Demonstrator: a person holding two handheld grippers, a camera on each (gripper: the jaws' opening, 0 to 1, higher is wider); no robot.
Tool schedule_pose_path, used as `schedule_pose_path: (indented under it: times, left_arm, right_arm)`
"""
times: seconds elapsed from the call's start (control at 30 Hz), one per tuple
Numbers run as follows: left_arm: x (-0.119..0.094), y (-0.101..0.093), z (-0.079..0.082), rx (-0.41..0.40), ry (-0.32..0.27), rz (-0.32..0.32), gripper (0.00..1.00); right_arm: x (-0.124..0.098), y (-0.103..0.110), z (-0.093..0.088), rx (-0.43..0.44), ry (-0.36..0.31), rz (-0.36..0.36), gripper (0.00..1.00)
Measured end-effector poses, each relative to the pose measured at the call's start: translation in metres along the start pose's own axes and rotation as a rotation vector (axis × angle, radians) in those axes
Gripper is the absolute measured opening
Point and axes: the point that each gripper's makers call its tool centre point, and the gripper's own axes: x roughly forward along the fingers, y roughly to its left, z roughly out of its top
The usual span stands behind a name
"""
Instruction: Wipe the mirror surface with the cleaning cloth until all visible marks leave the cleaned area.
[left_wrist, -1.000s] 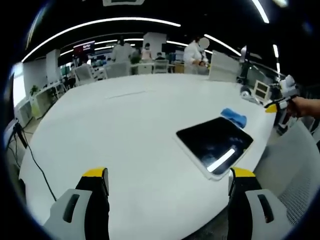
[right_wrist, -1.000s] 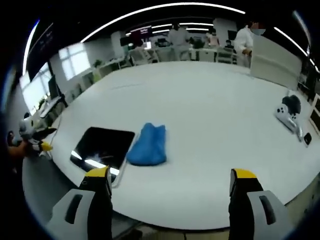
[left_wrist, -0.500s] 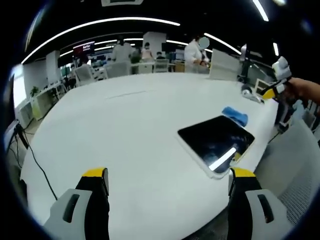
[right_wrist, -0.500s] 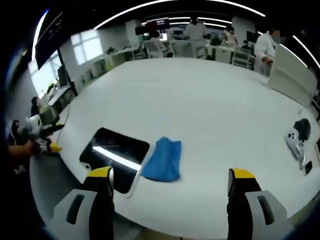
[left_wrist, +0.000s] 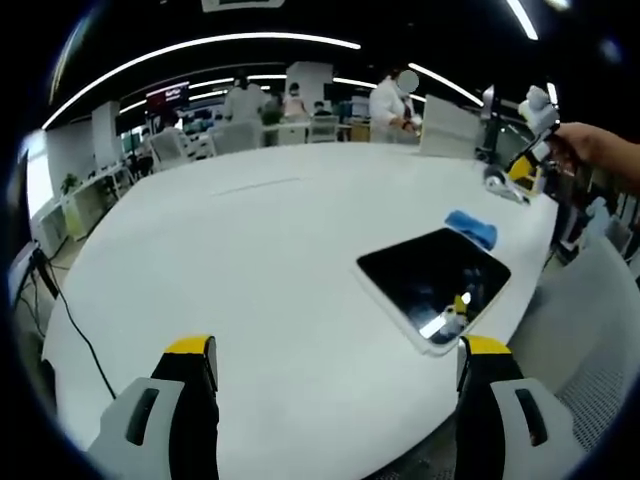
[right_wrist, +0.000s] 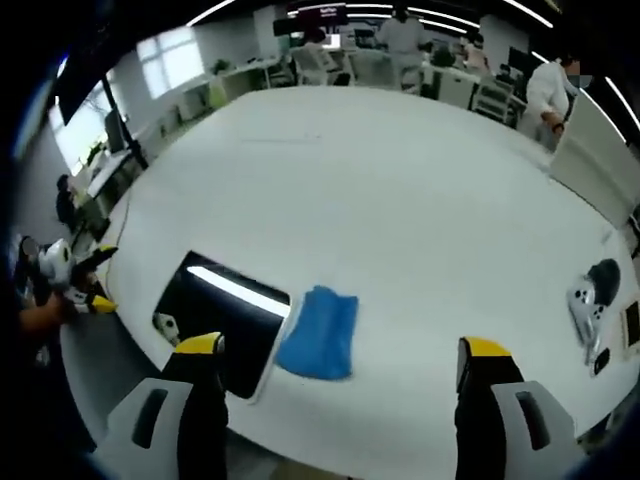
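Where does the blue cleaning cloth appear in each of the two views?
Left gripper view: blue cleaning cloth lies right of centre, just beyond the mirror's far corner.
Right gripper view: cloth lies lower centre, against the mirror's right edge.
Shared landmark: the mirror on the white table.

Bright, even light from ceiling strips (left_wrist: 200, 45) above your fingers. White table (right_wrist: 400, 200) glares softly. Mirror (right_wrist: 222, 318) throws strip reflection beside your left finger. Edges bend, soften.
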Motion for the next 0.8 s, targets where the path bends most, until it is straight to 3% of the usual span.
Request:
schedule_pose_path:
  times: [0.13, 0.43, 0.57, 0.67, 0.8]
  left_arm:
    - [0.0, 0.0, 0.0, 0.002, 0.002, 0.0, 1.0]
    - [0.001, 0.0, -0.001, 0.001, 0.005, 0.002, 1.0]
    - [0.0, -0.001, 0.0, 0.006, 0.008, -0.001, 1.0]
    - [0.001, 0.0, -0.002, 0.0, 0.01, -0.004, 1.0]
    - [0.001, -0.001, -0.001, 0.005, 0.009, -0.004, 1.0]
  right_arm:
    - [0.005, 0.004, 0.0, -0.008, 0.043, 0.014, 0.9]
    - [0.02, 0.011, 0.0, -0.007, 0.051, 0.035, 0.86]
    - [0.037, 0.007, -0.013, 0.023, 0.081, 0.035, 0.82]
    - [0.043, 0.008, -0.015, 0.063, 0.064, 0.036, 0.79]
    - [0.049, 0.009, -0.014, 0.067, 0.053, 0.033, 0.64]
